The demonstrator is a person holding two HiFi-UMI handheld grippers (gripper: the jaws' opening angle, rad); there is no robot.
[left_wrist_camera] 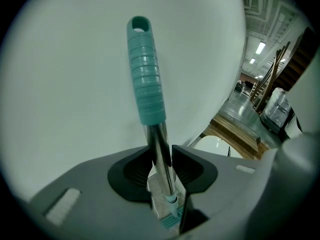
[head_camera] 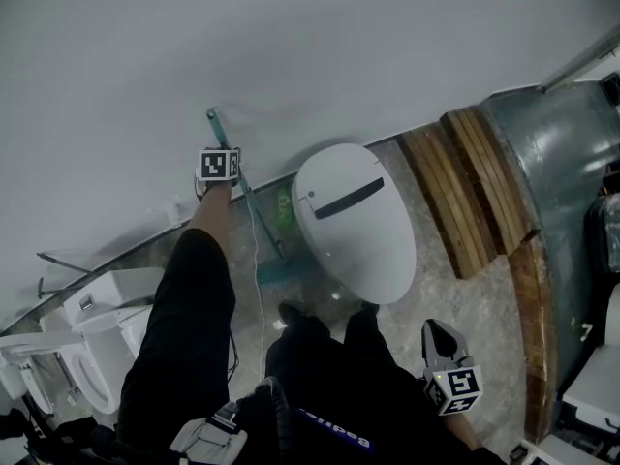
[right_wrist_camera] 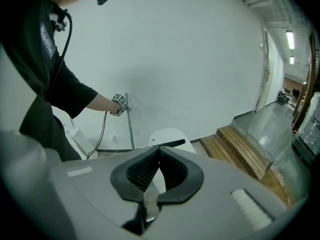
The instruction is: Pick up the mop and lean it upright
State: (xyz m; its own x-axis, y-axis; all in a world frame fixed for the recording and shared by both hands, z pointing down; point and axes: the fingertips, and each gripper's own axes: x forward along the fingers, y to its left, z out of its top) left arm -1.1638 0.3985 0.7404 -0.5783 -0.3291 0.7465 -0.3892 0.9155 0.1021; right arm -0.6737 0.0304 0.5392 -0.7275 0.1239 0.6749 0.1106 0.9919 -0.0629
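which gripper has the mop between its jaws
The left gripper: its jaws clasp the mop on the metal shaft below the teal grip. The right gripper is shut, empty.

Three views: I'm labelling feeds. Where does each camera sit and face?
Head view: on the head, looking down; shows left sleeve, legs, left claw, right claw.
Left gripper view: on the left claw, facing mop and wall.
Right gripper view: on the right claw, facing the wall; shows the person.
All three share the mop.

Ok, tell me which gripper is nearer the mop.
Left. The left gripper has the mop's shaft between its jaws, by the wall; the right gripper is well back from it, shut and empty.
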